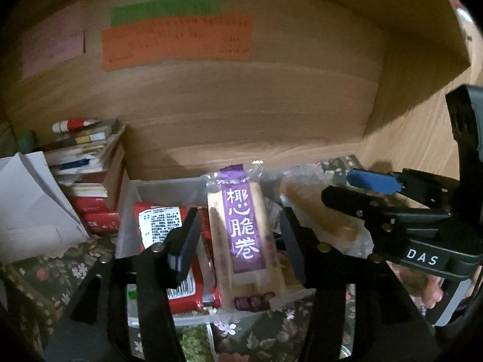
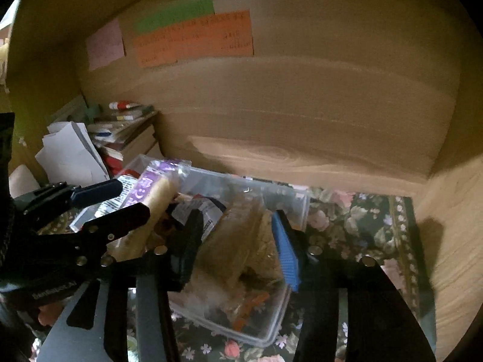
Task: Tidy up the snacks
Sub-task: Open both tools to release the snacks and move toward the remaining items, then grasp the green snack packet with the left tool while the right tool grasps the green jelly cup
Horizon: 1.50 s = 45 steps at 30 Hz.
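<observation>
step in hand: dropping snacks into the clear bin (image 1: pixel 129 211). left gripper (image 1: pixel 238 235) jaws apart, straddling the purple wafer packet (image 1: pixel 241 226), which stands on end in the bin beside a red packet (image 1: pixel 157 226); pads look clear of it. right gripper (image 2: pixel 238 244) jaws apart around a clear bag of biscuits (image 2: pixel 235 241) in the same bin, not pressing. next, likely: back both grippers straight out without snagging wrappers. bin sits on a floral cloth (image 2: pixel 362 226) inside a wooden alcove; books (image 1: pixel 87 157) stacked left, coloured notes (image 1: pixel 178 39) on the back wall.

Two grippers (image 1: pixel 238 238), three wall notes (image 1: pixel 178 42)
</observation>
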Available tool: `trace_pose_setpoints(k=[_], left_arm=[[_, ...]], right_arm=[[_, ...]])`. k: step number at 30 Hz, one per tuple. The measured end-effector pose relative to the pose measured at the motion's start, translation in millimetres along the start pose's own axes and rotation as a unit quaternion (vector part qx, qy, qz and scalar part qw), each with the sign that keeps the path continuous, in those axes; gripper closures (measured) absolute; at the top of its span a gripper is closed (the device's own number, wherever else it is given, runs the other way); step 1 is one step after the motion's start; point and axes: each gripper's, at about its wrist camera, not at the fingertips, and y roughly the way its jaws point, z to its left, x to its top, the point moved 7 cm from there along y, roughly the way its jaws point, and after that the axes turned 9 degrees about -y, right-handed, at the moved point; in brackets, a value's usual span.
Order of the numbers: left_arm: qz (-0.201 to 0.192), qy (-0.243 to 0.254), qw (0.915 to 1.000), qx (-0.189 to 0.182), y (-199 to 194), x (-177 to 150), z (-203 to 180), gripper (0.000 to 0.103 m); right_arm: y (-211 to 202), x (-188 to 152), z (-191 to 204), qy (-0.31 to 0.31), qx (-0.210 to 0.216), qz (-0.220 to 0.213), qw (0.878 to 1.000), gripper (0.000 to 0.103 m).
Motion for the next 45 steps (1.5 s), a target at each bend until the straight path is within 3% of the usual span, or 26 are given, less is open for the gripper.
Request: trace_pose_setpoints(k=[10, 17, 27, 34, 42, 45], left_arm=[[-0.029, 0.007, 0.9995, -0.001, -59.3, -8.7, 4.8, 0.032], [-0.003, 0.004, 0.9998, 0.017, -75.6, -40.7, 28.3, 0.030], [0.055, -0.024, 0.9973, 0.042, -72.2, -95.9, 68.7, 0.030], [0.091, -0.032, 0.9943, 0.044, -64.7, -129.2, 84.0, 0.030], [0.104, -0.021, 0.9937, 0.036, -46.7, -129.1, 79.6, 0.030], [0.111, -0.014, 0.9933, 0.031, -35.2, -124.8, 75.1, 0.030]], right_arm=[[-49.0, -11.0, 17.6, -0.017, -0.002, -0.033, 0.999, 0.047], [-58.9, -33.9, 44.7, -0.016, 0.020, -0.027, 0.999, 0.040], [-42.1, -75.0, 86.4, 0.006, 0.074, 0.016, 0.997, 0.031], [-26.3, -103.5, 108.4, 0.017, 0.095, 0.058, 0.994, 0.031], [-13.1, -118.5, 114.6, 0.013, 0.081, 0.083, 0.993, 0.031], [-10.5, -119.1, 112.1, 0.018, 0.086, 0.087, 0.992, 0.047]])
